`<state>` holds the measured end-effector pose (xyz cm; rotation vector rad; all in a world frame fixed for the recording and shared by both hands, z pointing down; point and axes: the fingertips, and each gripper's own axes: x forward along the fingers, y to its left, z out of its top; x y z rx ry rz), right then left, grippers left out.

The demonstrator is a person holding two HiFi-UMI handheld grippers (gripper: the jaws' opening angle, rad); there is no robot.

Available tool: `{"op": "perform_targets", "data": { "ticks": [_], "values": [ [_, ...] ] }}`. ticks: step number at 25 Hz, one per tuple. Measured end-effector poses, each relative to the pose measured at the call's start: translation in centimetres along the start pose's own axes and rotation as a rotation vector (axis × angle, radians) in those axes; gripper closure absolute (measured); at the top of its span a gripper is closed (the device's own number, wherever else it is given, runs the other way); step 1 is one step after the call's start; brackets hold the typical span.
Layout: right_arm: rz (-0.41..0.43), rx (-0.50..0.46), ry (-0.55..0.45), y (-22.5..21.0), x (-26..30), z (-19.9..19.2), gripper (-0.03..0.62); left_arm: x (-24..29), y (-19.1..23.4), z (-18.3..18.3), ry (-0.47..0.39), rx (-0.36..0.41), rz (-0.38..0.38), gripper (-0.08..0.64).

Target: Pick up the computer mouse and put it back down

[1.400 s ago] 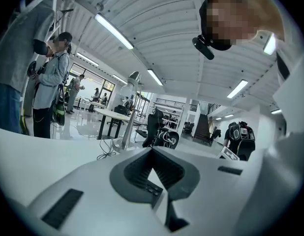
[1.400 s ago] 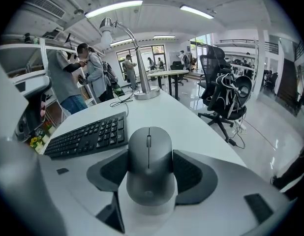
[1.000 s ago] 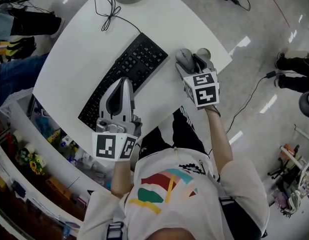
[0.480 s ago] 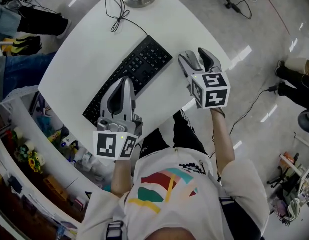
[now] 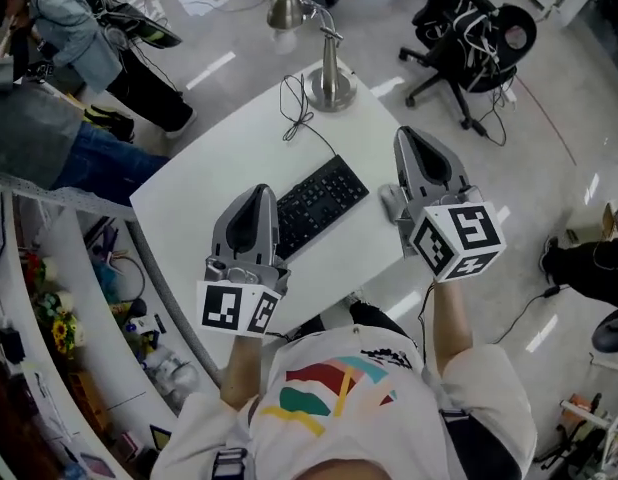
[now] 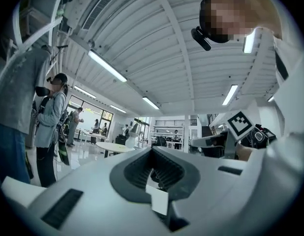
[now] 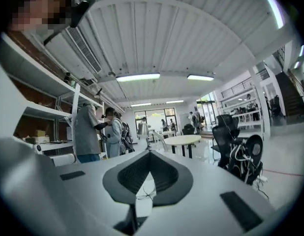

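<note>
Currently the computer mouse [image 5: 391,203] lies at the right edge of the tabletop [image 5: 239,158], beside the right tool [image 5: 409,134], whose jaws have just closed on nothing. Left tool [image 5: 258,192], also narrow and empty, hovers over the lower-left end of the keyboard [image 5: 324,200].

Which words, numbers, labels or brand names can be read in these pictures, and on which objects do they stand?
No text can be read in any view.
Keyboard: the key legends are too small to read.
Marker cubes: black-and-white square patterns only, with no letters or numbers.
T-shirt: the small dark print above the coloured graphic is too small and blurred to read.
</note>
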<state>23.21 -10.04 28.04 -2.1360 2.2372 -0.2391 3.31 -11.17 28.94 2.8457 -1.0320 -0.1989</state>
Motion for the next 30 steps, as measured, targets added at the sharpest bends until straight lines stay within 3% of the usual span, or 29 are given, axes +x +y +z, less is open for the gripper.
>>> {"op": "perform_targets", "data": {
  "ticks": [5, 15, 22, 30],
  "values": [
    [0.093, -0.076, -0.122, 5.9, -2.3, 5.1, 0.580, -3.3, 0.9, 4.4, -0.084, 0.014, 0.049, 0.514],
    [0.297, -0.151, -0.212, 15.2, -2.0, 7.9, 0.580, -7.9, 2.3, 9.0, -0.192, 0.052, 0.115, 0.514],
    [0.377, -0.170, -0.218, 19.0, -1.1, 8.3, 0.579, -9.9, 4.4, 10.0, -0.215, 0.044, 0.168, 0.514],
    [0.414, -0.166, -0.216, 20.1, -0.8, 8.2, 0.580, -10.6, 5.0, 10.2, -0.222, 0.034, 0.193, 0.514]
  ]
}}
